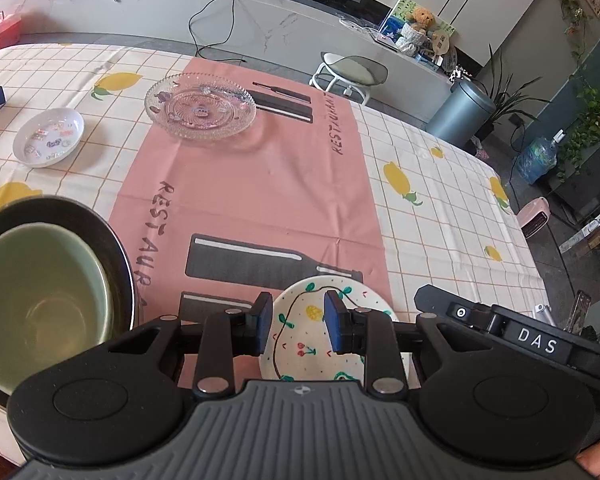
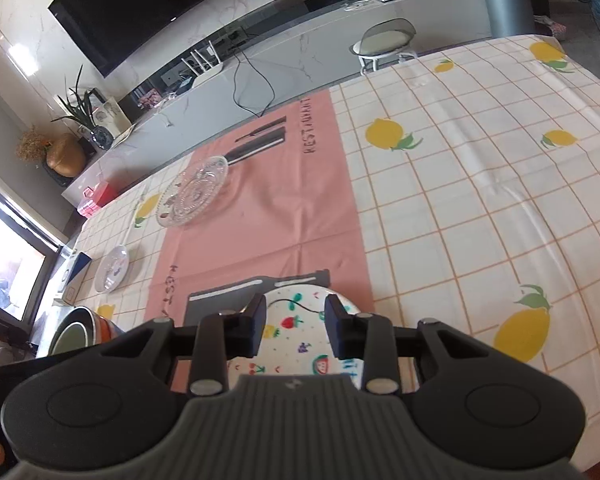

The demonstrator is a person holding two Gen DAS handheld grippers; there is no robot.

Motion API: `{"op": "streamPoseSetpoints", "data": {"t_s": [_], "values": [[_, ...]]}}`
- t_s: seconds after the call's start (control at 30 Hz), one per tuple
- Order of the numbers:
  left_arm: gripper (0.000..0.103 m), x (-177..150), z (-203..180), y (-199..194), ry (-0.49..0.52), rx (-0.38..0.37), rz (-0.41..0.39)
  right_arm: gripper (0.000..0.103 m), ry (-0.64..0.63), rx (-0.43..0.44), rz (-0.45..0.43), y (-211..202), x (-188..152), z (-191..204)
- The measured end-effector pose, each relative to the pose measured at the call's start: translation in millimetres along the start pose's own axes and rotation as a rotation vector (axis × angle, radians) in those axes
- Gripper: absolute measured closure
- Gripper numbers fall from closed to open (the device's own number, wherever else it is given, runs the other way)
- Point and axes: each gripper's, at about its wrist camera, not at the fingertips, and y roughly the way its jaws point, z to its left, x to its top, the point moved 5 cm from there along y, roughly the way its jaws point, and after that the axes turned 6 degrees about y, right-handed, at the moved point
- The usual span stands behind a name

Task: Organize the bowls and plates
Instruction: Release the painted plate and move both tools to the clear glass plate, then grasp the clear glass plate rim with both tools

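Note:
A white plate painted with fruit (image 1: pixel 300 346) lies on the pink mat (image 1: pixel 260 184) at the near edge of the table. My left gripper (image 1: pixel 299 324) hovers over it, its blue pads (image 1: pixel 263 326) apart with nothing pressed between them. From the other side my right gripper (image 2: pixel 296 328) hangs open above the same painted plate (image 2: pixel 296 344). At the left a green bowl (image 1: pixel 40 304) sits nested in a black bowl (image 1: pixel 112 248); the right wrist view shows this bowl stack (image 2: pixel 76 332) too. Farther back are a clear glass plate (image 1: pixel 200 106) and a small white dish (image 1: pixel 48 136).
A lemon-print checked tablecloth (image 2: pixel 480 184) covers the table. The right tool's black housing marked DAS (image 1: pixel 536 344) reaches in beside my left gripper. A white stool (image 1: pixel 348 72), a grey bin (image 1: pixel 460 110) and a low marble bench (image 1: pixel 260 20) stand beyond the far edge.

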Motion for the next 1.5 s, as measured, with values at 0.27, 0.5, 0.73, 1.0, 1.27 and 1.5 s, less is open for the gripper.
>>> {"op": "streamPoseSetpoints", "data": {"t_s": [0.27,0.5,0.73,1.0,1.27,1.5], "values": [[0.072,43.8,15.6,-12.0,0.017,-0.003,0.011,0.071,-0.062,0.043,-0.029,13.5,16.4,34.8],[0.072,89.6,35.8,-12.4,0.071,-0.004,0.013,0.057,-0.175,0.052,-0.077,35.4,33.8,63.3],[0.072,135.6,79.5,2.0,0.057,0.001,0.020,0.058,-0.124,0.080,0.019,76.2,55.7,71.8],[0.072,175.1,130.2,47.2,0.080,0.021,0.061,0.067,-0.055,0.118,0.102,137.2,77.6,84.1],[0.072,187.2,178.1,101.6,0.016,0.034,0.082,0.067,0.017,0.126,0.138,196.3,101.8,90.8],[0.072,184.0,205.3,133.1,-0.032,0.005,0.078,0.074,0.099,0.136,0.182,237.9,111.4,84.2]]}}
